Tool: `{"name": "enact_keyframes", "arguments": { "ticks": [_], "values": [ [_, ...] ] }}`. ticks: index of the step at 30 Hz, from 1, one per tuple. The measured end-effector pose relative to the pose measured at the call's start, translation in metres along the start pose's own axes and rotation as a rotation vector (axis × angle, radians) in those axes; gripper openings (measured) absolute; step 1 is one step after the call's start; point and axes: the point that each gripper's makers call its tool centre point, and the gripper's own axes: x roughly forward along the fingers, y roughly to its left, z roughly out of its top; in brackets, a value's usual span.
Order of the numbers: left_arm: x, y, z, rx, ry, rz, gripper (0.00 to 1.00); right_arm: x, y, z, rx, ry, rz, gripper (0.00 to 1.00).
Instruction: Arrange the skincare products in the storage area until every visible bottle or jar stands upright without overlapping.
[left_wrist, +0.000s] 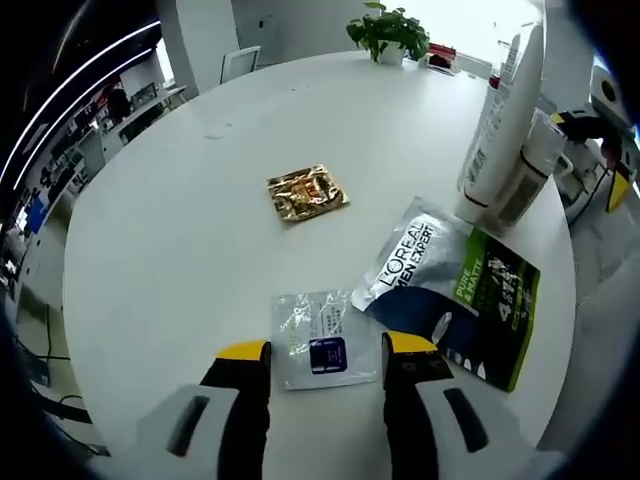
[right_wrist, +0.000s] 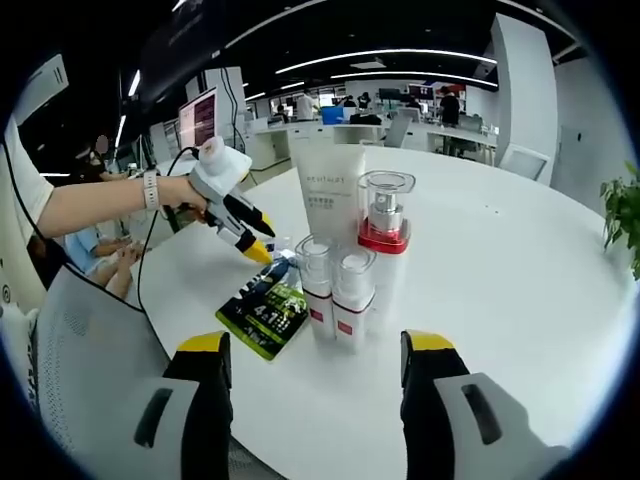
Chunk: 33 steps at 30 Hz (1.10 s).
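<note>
**Bottles upright in a tight group, sachets flat on the table**

Your left gripper (left_wrist: 325, 350) hovers low over the round white table (left_wrist: 180, 230) with its yellow-tipped jaws spread wide and nothing between them. Just beyond the tips lies a small clear sachet (left_wrist: 322, 338) with a dark blue label, flat on the table. Touching it on the right is the larger L'Oréal Men Expert pouch (left_wrist: 455, 290), silver, dark and green, also lying flat. Farther out, well apart from both, sits a gold foil sachet (left_wrist: 306, 192). At the far right a tall white tube (left_wrist: 500, 120) stands upright with a smaller bottle just beside it. A potted plant (left_wrist: 390, 32) stands at the far edge.

Your right gripper (right_wrist: 315, 355) is likewise wide open and holds nothing. Ahead of it the skincare group stands upright: two small clear-capped bottles (right_wrist: 335, 295) touching side by side in front, a red-collared pump bottle (right_wrist: 384, 215) behind them, and the tall white tube (right_wrist: 328, 190) at the back. Left of the bottles the green pouch (right_wrist: 265, 310) lies flat, with your left gripper (right_wrist: 262, 252) pointing down just above it, held in your hand (right_wrist: 180, 192).
</note>
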Motion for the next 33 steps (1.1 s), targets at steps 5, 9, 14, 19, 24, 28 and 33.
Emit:
{"name": "enact_keyframes", "arguments": {
  "ticks": [5,9,14,19,24,28,33],
  "values": [
    [0.002,0.011,-0.004,-0.017,0.003,-0.009,0.4,-0.003,0.0,-0.004,0.003,0.006,-0.002,0.68],
    [0.001,0.009,-0.004,-0.014,0.0,-0.013,0.38,-0.005,-0.001,-0.007,0.007,0.012,-0.004,0.68],
    [0.0,0.012,-0.007,-0.047,-0.004,-0.013,0.34,-0.005,0.0,-0.006,0.007,0.011,-0.002,0.68],
    [0.0,0.009,-0.006,-0.036,-0.005,0.004,0.34,-0.004,0.003,-0.004,0.006,0.004,0.006,0.67],
    [-0.006,0.005,-0.011,-0.032,0.01,0.012,0.34,-0.005,0.003,-0.005,0.011,0.011,0.013,0.69],
    [-0.01,0.005,-0.019,-0.035,0.021,0.01,0.34,-0.006,0.0,-0.002,0.01,-0.001,0.009,0.7],
    [-0.014,-0.003,-0.026,-0.023,0.03,-0.026,0.34,-0.006,0.001,0.001,0.004,-0.009,0.015,0.7]
  ]
}}
